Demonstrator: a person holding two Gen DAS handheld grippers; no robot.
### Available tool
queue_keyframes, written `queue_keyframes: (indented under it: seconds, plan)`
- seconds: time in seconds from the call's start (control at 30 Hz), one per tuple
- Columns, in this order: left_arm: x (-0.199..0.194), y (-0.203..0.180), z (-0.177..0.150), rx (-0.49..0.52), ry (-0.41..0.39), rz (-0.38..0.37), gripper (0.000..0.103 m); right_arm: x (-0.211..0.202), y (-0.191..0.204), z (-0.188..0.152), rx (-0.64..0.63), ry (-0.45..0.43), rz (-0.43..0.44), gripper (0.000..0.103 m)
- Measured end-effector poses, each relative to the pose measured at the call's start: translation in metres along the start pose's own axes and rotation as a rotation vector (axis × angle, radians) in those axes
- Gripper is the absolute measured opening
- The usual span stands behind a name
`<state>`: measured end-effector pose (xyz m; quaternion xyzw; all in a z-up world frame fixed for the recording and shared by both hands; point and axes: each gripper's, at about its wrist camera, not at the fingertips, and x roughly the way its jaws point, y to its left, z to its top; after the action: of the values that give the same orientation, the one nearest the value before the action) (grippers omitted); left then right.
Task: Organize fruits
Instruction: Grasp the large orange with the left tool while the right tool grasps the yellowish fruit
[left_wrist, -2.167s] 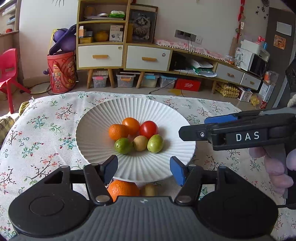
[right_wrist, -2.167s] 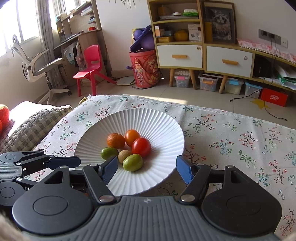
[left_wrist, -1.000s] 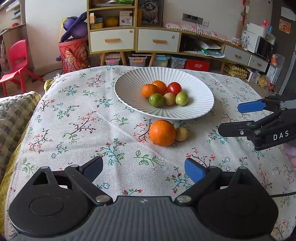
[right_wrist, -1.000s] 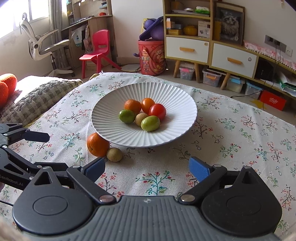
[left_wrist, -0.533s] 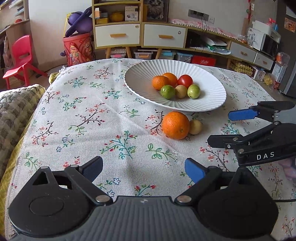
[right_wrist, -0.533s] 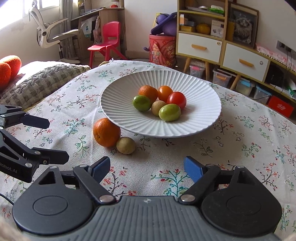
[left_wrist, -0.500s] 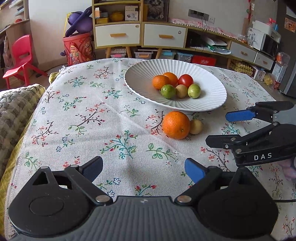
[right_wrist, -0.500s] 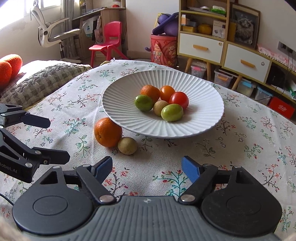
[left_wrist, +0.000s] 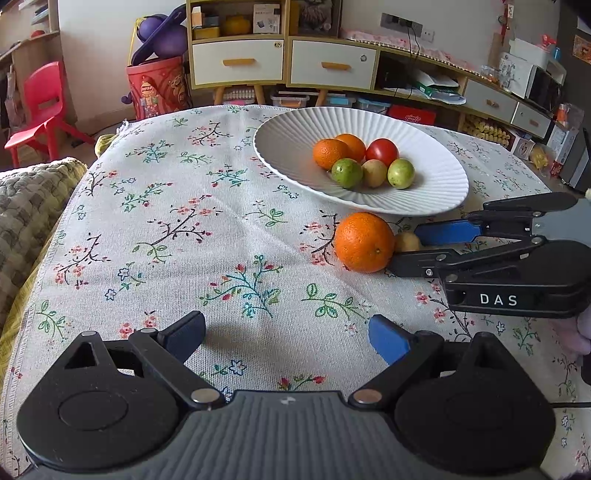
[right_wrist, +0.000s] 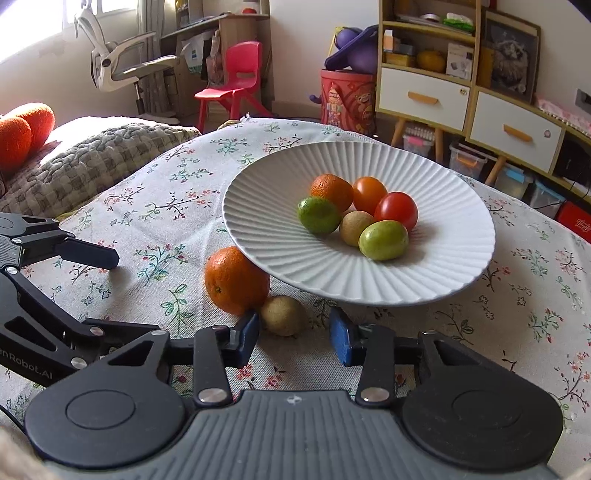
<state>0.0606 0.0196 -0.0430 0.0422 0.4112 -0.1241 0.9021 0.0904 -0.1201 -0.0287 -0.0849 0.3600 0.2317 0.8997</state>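
Right gripper (right_wrist: 293, 334) has closed in on kiwi (right_wrist: 283, 315), fingers apart; left gripper's (left_wrist: 286, 338) too.

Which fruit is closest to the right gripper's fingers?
The small brownish kiwi on the tablecloth, beside the big orange. It lies just ahead of the open right gripper. The other small fruits lie farther off, in the white plate.

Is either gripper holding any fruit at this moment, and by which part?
Nothing is held. The right gripper is open, fingers either side of the small brown fruit beside the orange, not closed. The left gripper is open and empty.
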Motion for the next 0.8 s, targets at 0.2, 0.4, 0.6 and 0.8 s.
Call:
queue_keyframes:
  seconds: [0.2, 0.4, 0.6, 0.8]
  plan:
    - [0.006, -0.005, 0.004, 0.009, -0.005, -0.003, 0.086, -0.002, 0.001, 0.001, -0.019, -0.003, 0.025, 0.024]
    - [0.012, -0.013, 0.009, 0.018, -0.013, -0.015, 0.086, -0.006, -0.010, -0.001, 0.004, 0.000, 0.005, 0.024]
    - [0.018, -0.024, 0.017, 0.018, -0.031, -0.033, 0.086, -0.013, -0.027, -0.006, 0.033, 0.000, -0.029, 0.024]
    - [0.023, -0.037, 0.023, 0.028, -0.045, -0.061, 0.082, -0.019, -0.037, -0.010, 0.050, 0.000, -0.052, 0.024]
